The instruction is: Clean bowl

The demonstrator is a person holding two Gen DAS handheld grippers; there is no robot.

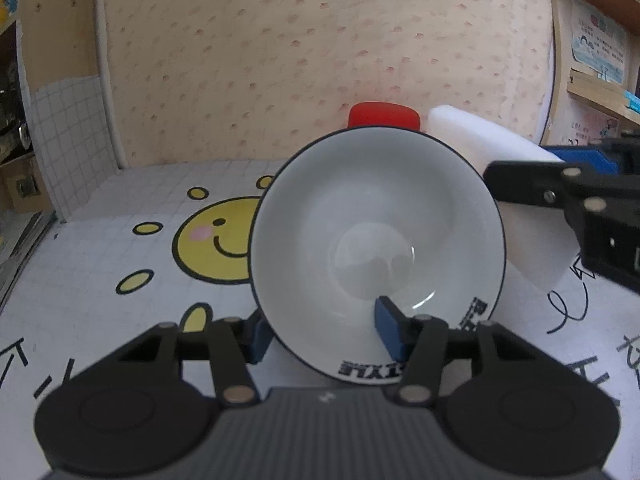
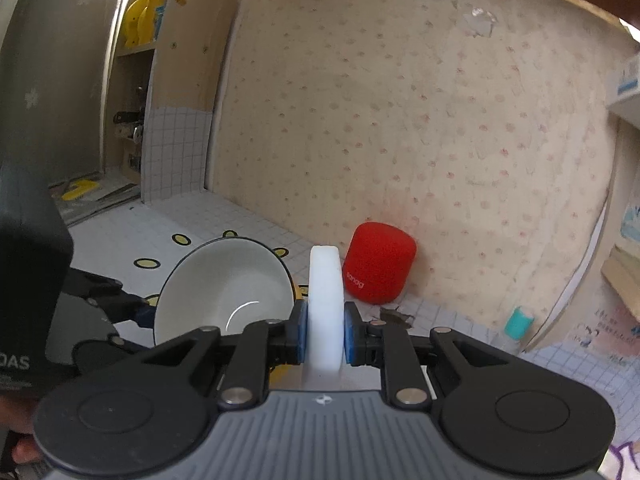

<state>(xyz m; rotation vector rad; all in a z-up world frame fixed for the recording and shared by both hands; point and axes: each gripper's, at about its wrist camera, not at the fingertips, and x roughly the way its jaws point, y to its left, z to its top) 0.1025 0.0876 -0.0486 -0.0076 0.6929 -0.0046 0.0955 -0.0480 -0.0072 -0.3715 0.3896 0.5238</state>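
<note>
White glazed ceramic bowl point(image 1: 376, 248), centre frame and tilted, is pinched at its rim by the left gripper point(image 1: 326, 334); a hard push from the white foam sponge point(image 2: 326, 304) clamped in the right gripper point(image 2: 326, 334) could lever it loose.

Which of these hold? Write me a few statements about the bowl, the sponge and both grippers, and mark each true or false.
1. The left gripper pinches the bowl by its rim. True.
2. The right gripper is open with nothing in it. False: it is shut on the white sponge.
3. The sponge is pressed against the bowl's inside. False: it is beside the bowl, outside it.
4. A red speaker stands by the wall. True.
5. The bowl lies flat on the table. False: it is tilted, its opening facing the left wrist camera.
</note>
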